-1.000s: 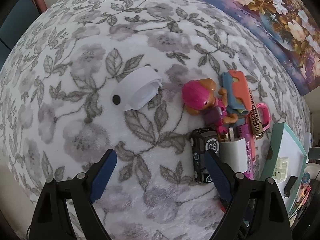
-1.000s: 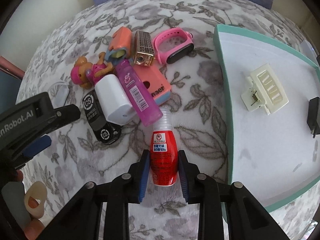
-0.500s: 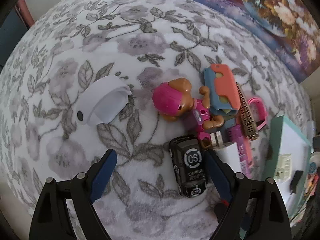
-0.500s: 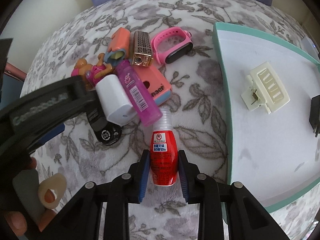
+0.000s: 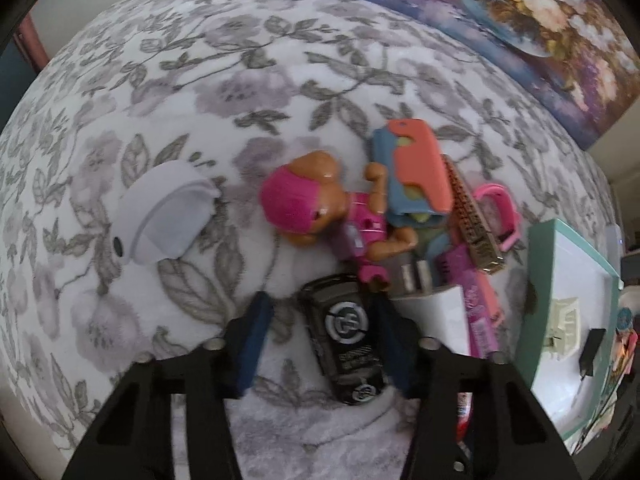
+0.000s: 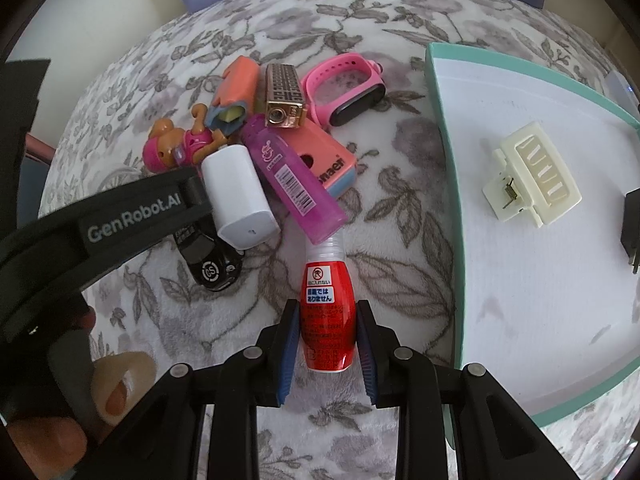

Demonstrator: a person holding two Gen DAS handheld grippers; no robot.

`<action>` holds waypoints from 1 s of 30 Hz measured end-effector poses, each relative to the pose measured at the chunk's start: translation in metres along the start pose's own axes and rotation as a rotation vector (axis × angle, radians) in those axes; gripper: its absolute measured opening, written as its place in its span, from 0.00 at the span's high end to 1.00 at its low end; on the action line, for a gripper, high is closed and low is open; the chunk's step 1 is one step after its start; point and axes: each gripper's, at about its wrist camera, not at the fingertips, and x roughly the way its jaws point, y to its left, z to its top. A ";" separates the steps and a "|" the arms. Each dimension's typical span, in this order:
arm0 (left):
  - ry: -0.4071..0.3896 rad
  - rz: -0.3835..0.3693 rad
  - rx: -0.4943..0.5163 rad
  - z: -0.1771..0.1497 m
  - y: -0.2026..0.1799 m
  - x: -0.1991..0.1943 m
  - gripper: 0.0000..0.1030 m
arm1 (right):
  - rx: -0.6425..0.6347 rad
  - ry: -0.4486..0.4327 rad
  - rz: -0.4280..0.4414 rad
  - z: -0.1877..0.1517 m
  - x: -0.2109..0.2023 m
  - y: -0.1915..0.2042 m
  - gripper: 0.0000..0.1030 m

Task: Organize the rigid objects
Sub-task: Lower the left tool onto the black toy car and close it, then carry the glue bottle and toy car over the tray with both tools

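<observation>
A black toy car [image 5: 348, 332] lies on the floral cloth at the near edge of a pile of small items. My left gripper [image 5: 322, 304] points down over it with the car between its blue pads. The jaws are closing; the right pad is at the car's side, and a strip of cloth still shows between the left pad and the car. My right gripper [image 6: 327, 320] is shut on a red bottle [image 6: 327, 312] with a clear cap, which lies on the cloth. The car [image 6: 210, 268] also shows in the right wrist view, half hidden under the left gripper's black body.
The pile holds a pink dog figure [image 5: 312, 208], a white charger [image 6: 238, 196], a purple tube [image 6: 294, 188], a gold block [image 6: 284, 96], a pink watch [image 6: 344, 88] and an orange-blue case [image 5: 416, 172]. A white cap [image 5: 164, 220] lies apart, left. A teal-rimmed tray [image 6: 444, 160] holds a cream clip [image 6: 532, 184].
My left gripper has moved toward the pile and down over the black car, and its jaws have narrowed around it. The right gripper and the red bottle have not moved.
</observation>
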 end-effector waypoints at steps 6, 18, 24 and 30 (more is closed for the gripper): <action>0.009 -0.025 0.005 0.001 -0.011 0.001 0.62 | 0.006 0.002 0.006 0.000 0.000 0.000 0.71; -0.082 -0.019 0.003 0.002 -0.006 -0.044 0.66 | 0.007 -0.089 0.033 0.006 -0.039 -0.006 0.75; -0.165 -0.023 0.000 0.004 -0.003 -0.077 0.67 | -0.006 -0.137 0.029 0.006 -0.057 -0.007 0.79; -0.226 -0.047 -0.012 -0.001 0.005 -0.105 0.67 | 0.008 -0.145 0.061 0.005 -0.063 -0.013 0.79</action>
